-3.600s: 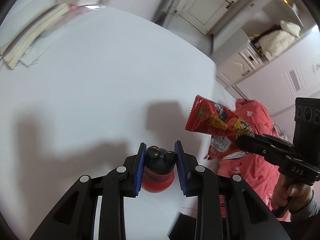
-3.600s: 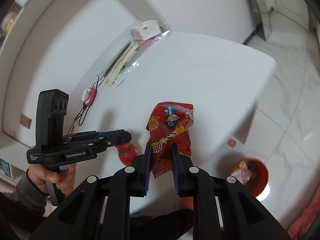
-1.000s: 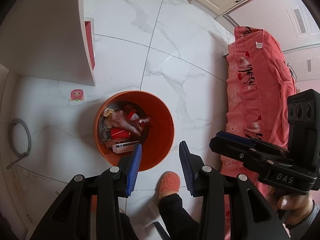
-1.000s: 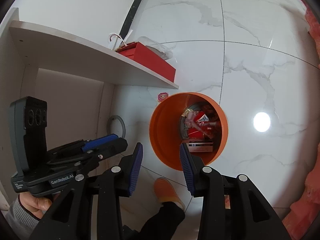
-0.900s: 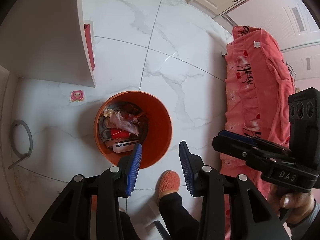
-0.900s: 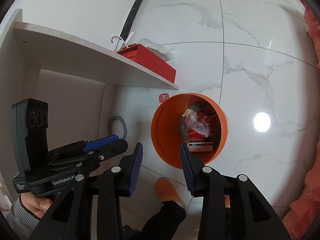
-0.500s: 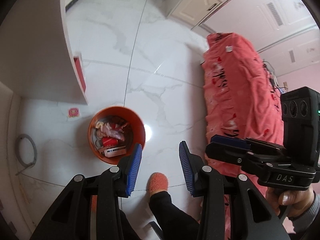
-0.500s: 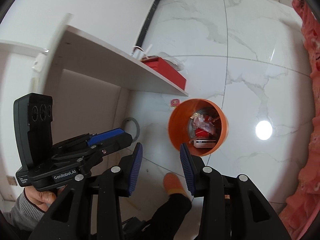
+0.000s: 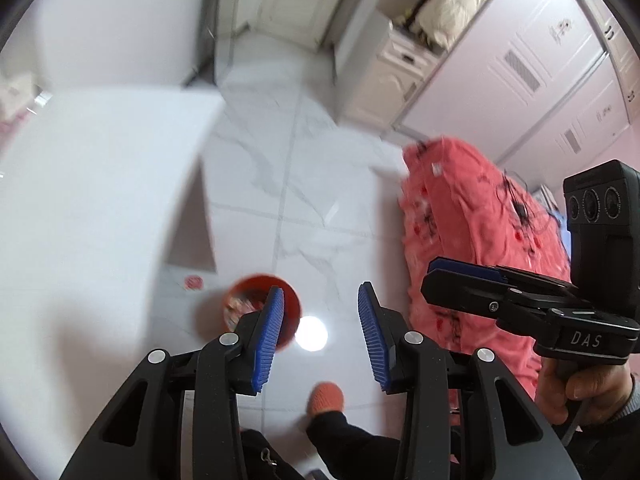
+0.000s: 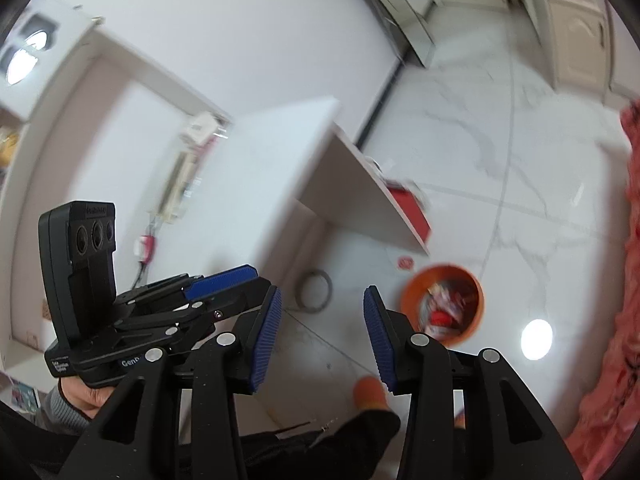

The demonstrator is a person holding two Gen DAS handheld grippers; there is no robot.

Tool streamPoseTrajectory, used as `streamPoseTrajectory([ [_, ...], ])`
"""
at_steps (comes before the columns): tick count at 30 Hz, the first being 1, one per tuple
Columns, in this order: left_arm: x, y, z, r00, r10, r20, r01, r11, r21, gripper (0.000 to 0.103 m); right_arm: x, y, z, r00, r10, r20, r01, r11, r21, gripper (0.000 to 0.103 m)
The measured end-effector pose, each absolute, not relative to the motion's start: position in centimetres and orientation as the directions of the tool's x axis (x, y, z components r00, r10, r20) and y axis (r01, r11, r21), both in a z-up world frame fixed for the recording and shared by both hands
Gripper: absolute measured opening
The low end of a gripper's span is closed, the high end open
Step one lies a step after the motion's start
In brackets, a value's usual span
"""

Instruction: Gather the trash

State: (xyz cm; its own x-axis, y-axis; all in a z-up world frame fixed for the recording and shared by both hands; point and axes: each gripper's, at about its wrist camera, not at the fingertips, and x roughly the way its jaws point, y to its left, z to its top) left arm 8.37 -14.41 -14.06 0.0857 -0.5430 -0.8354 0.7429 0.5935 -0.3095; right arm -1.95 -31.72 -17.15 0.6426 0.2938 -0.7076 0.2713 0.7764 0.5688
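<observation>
One orange bin (image 10: pixel 442 304) (two grippers)

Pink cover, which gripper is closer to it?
Right. The right gripper, jaws opening and empty, is on the side toward the pink cover; the left gripper is farther off, toward the table.

glossy marble floor (image 9: pixel 304 184), pink cloth cover (image 9: pixel 472 216)

Each hand-held gripper (image 9: pixel 320 332) has black arms, silver screws and ribbed blue pads (image 9: pixel 269 340); the right one (image 9: pixel 472 280) reads "DAS". Grey knit cuffs (image 10: pixel 66 414), dark trousers (image 9: pixel 348 440), orange slipper (image 9: pixel 326 398)
</observation>
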Motion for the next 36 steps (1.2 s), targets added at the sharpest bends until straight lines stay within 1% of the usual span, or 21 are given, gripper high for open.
streamPoseTrajectory([
  [1, 8.3, -13.6, -12.9, 0.125, -0.548, -0.827, 0.738, 0.609, -0.292, 0.041, -1.7, -30.9, -15.7, 0.656, 0.276, -0.703, 0.249, 0.799, 0.547, 0.045],
  [3, 8.0, -12.0, -11.0, 0.211, -0.543, -0.813, 0.718, 0.650, -0.248, 0.061, -1.2, -29.5, -13.6, 0.677, 0.259, -0.689, 0.206, 0.832, 0.515, 0.049],
  [5, 8.0, -10.3, -9.3, 0.303, -0.527, -0.794, 0.686, 0.699, -0.203, 0.062, -0.4, -27.9, -11.7, 0.694, 0.268, -0.668, 0.153, 0.852, 0.500, 0.053],
  [7, 7.9, -8.4, -7.6, 0.400, -0.489, -0.775, 0.636, 0.757, -0.149, 0.062, 0.5, -26.2, -9.7, 0.715, 0.275, -0.642, 0.095, 0.872, 0.480, 0.053],
  [9, 7.9, -6.7, -6.3, 0.481, -0.450, -0.752, 0.582, 0.806, -0.110, 0.063, 1.2, -24.7, -8.1, 0.734, 0.267, -0.625, 0.059, 0.891, 0.450, 0.058],
  [10, 7.8, -5.7, -5.5, 0.526, -0.427, -0.736, 0.547, 0.832, -0.091, 0.065, 1.5, -23.8, -7.1, 0.748, 0.261, -0.610, 0.037, 0.901, 0.431, 0.064],
  [11, 7.5, -4.9, -4.8, 0.570, -0.400, -0.718, 0.512, 0.856, -0.071, 0.071, 1.7, -23.2, -6.5, 0.759, 0.261, -0.597, 0.018, 0.908, 0.419, 0.067],
  [12, 7.2, -4.4, -4.3, 0.601, -0.379, -0.704, 0.484, 0.873, -0.056, 0.075, 1.7, -22.3, -5.6, 0.770, 0.261, -0.582, -0.004, 0.915, 0.404, 0.069],
  [13, 6.9, -3.9, -3.8, 0.629, -0.361, -0.689, 0.460, 0.887, -0.045, 0.075, 1.9, -21.4, -4.8, 0.781, 0.256, -0.570, -0.020, 0.922, 0.387, 0.075],
  [14, 6.6, -3.1, -3.2, 0.654, -0.346, -0.673, 0.438, 0.898, -0.036, 0.076, 1.9, -20.5, -4.1, 0.790, 0.264, -0.553, -0.047, 0.926, 0.374, 0.078],
  [16, 5.9, -1.9, -2.4, 0.693, -0.306, -0.653, 0.391, 0.920, -0.017, 0.080, 2.0, -19.1, -2.9, 0.791, 0.285, -0.541, -0.091, 0.930, 0.356, 0.080],
  [18, 5.1, -1.1, -1.8, 0.723, -0.278, -0.632, 0.353, 0.936, -0.008, 0.085, 1.9, -17.6, -1.8, 0.794, 0.300, -0.528, -0.129, 0.933, 0.336, 0.084],
  [20, 4.9, -0.2, -1.2, 0.742, -0.255, -0.620, 0.323, 0.946, -0.002, 0.086, 1.6, -16.7, -1.1, 0.794, 0.311, -0.522, -0.156, 0.935, 0.319, 0.088],
  [22, 4.4, 0.8, -0.8, 0.753, -0.246, -0.611, 0.309, 0.951, -0.003, 0.087, 1.4, -15.9, -0.6, 0.792, 0.325, -0.517, -0.180, 0.933, 0.311, 0.088],
  [28, 3.3, 3.4, 0.6, 0.767, -0.264, -0.584, 0.321, 0.947, -0.006, 0.090, 1.0, -14.6, 0.7, 0.791, 0.361, -0.494, -0.232, 0.924, 0.303, 0.090],
  [30, 3.3, 3.9, 0.9, 0.765, -0.276, -0.582, 0.322, 0.946, -0.026, 0.093, 0.9, -14.4, 0.9, 0.795, 0.364, -0.486, -0.237, 0.923, 0.303, 0.091],
  [33, 3.1, 4.7, 1.2, 0.773, -0.280, -0.569, 0.313, 0.949, -0.042, 0.094, 0.7, -14.0, 1.0, 0.794, 0.372, -0.481, -0.246, 0.920, 0.306, 0.091],
  [36, 2.7, 5.1, 1.6, 0.771, -0.314, -0.554, 0.337, 0.939, -0.063, 0.094, 0.5, -13.6, 1.0, 0.785, 0.398, -0.475, -0.271, 0.910, 0.315, 0.092],
])
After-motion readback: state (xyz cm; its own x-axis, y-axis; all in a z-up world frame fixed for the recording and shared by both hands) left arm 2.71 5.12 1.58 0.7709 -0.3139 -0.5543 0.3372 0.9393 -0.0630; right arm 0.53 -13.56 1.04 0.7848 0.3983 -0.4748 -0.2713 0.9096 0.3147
